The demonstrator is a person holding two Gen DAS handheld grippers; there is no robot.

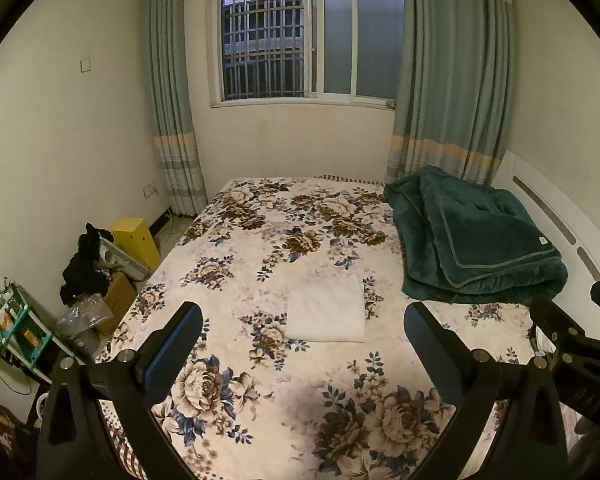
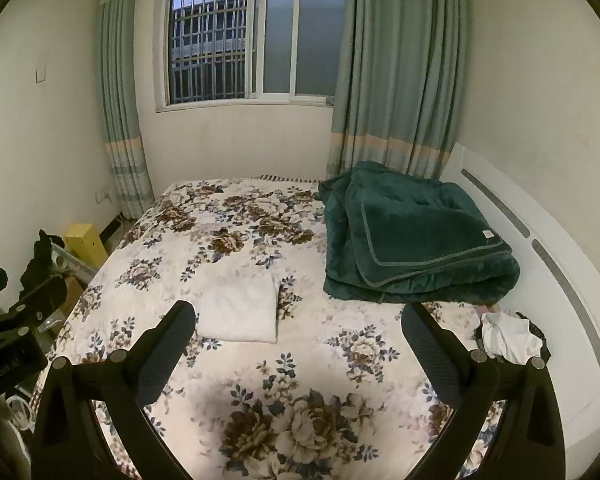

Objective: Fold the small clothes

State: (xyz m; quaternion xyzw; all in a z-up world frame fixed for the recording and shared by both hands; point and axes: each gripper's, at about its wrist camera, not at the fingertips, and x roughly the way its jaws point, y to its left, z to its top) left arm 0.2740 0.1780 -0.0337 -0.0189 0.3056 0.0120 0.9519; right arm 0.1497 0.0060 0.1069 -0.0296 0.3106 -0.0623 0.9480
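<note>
A white folded cloth point(image 1: 326, 309) lies flat on the flowered bed cover point(image 1: 260, 240); it also shows in the right wrist view point(image 2: 240, 312). My left gripper point(image 1: 302, 316) is open and empty, held above the bed on the near side of the cloth. My right gripper point(image 2: 298, 314) is open and empty, to the right of the cloth. A loose pile of white and dark small clothes point(image 2: 508, 338) lies at the bed's right edge by the headboard. The right gripper's body shows at the right edge of the left wrist view point(image 1: 572, 344).
A folded dark green blanket point(image 1: 476, 240) lies at the far right of the bed point(image 2: 416, 240). A white headboard point(image 2: 540, 260) runs along the right. Boxes, a yellow box point(image 1: 136, 240), dark clothing and a cluttered shelf point(image 1: 16, 320) stand on the left by the wall.
</note>
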